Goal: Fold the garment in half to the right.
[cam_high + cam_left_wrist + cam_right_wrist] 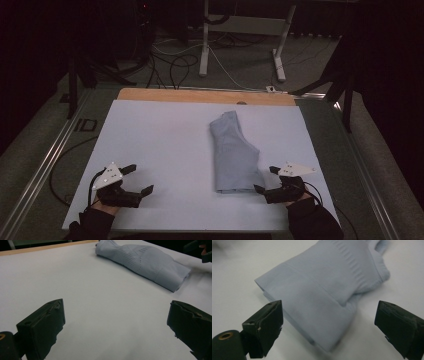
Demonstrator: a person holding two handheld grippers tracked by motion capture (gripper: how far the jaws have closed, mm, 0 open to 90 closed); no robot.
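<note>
A folded pale blue garment lies on the white surface, right of the frame's centre in the high view, running from the middle toward the lower right. Its wide folded end sits lowest in that frame, and its narrow end points toward the upper edge, where a strip of bare wood borders the white sheet.

The right claw sits at the lower right of the high view, just beside the garment's lower right corner, jaws spread apart and holding nothing. In the right gripper view the garment fills the upper middle of the frame, its layered folded edge lying close in front of the open jaws.

The left claw rests at the lower left of the high view, jaws likewise apart and empty, well apart from the garment. In the left gripper view a broad stretch of bare white sheet spreads between the jaws and the garment at the upper right of the frame.
</note>
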